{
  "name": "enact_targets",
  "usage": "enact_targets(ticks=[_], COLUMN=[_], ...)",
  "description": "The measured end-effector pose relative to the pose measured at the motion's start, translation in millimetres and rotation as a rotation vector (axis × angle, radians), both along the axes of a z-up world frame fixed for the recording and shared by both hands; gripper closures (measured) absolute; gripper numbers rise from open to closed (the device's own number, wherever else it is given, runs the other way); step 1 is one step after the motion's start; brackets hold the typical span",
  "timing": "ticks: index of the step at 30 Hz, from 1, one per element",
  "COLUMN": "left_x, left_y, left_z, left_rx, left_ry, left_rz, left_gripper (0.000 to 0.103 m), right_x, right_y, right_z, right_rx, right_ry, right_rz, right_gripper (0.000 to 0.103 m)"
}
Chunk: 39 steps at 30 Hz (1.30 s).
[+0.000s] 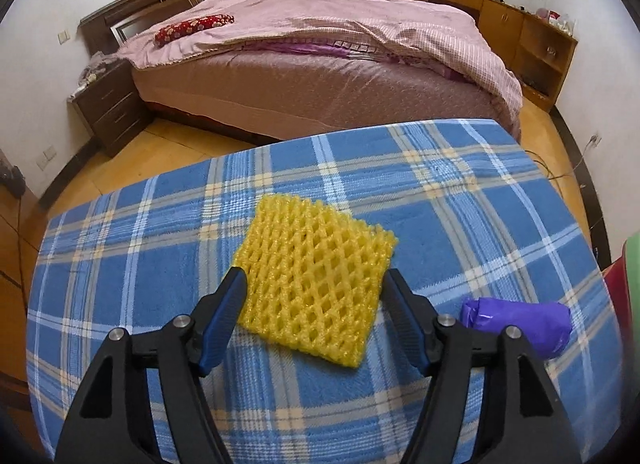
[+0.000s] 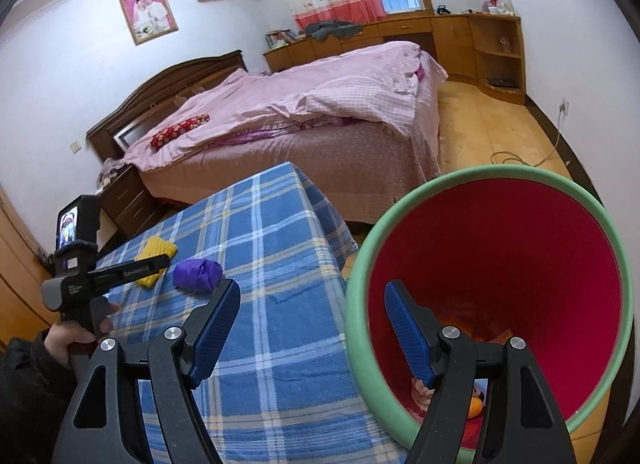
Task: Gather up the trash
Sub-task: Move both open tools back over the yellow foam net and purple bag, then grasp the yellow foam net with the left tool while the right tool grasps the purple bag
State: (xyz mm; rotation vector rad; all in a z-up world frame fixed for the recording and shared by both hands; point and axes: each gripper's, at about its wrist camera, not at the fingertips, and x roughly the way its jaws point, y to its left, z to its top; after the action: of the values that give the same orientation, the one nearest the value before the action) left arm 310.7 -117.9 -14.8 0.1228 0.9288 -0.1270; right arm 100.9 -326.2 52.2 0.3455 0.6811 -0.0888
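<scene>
Left wrist view: the left gripper (image 1: 314, 278) points down at a yellow foam fruit net (image 1: 316, 284) lying flat on the blue plaid cloth (image 1: 460, 204) that covers the table.
Left claw state: jaws spread wide, 1 pad at each side edge of the net; neither pad seems to press on it, so nothing is gripped.
Why so placed: my reading is that the jaws straddle the net so that closing would pinch it across its width; soft foam should crumple inward and lift easily.
Second item: a crumpled purple plastic bag (image 1: 516, 326) lies on the cloth just beside the right finger, apart from the net.
Bin edge: a green and red sliver (image 1: 630, 276) at the frame's right edge is probably the trash bin.

Right wrist view: the right gripper (image 2: 312, 296) hangs with its left finger over the cloth and its right finger over the mouth of the trash bin (image 2: 360, 264), green outside, red inside.
Right claw state: jaws wide apart and empty.
Bin contents: orange and pale scraps (image 2: 476, 408) lie at the bottom, so some trash is already collected.
Why so placed: the bin stands against the table's side, within a short carry of both items.
Other arm: a hand (image 2: 70, 340) holds the left gripper's handle over the net, with the purple bag just to its right.
Task stage: as I judge it, 2 pieces remain on the table, and the net is next.
</scene>
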Motion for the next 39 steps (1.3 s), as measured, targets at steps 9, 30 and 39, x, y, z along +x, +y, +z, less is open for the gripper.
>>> enact_targets(ticks=[9, 30, 39], left_x=[-9.1, -85.0, -90.1], left_y=[13.3, 106.9, 128.5], left_z=[9.6, 40.9, 26.4], left_rx=[-0.044, -0.399, -0.457], left_ry=[-0.022, -0.067, -0.096], left_rz=[0.006, 0.115, 0.154], left_gripper=[0.071, 0.096, 0.096], right_x=[2.5, 73.2, 119.7], right_y=[8.5, 89.8, 125.5], right_z=[5.1, -5.9, -33.8], right_rx=[-0.009, 0.018, -0.068], right_ry=[-0.004, 0.085, 0.159], right_rz=[0.026, 0.212, 0.192], right_gripper=[0.027, 0.027, 0.019])
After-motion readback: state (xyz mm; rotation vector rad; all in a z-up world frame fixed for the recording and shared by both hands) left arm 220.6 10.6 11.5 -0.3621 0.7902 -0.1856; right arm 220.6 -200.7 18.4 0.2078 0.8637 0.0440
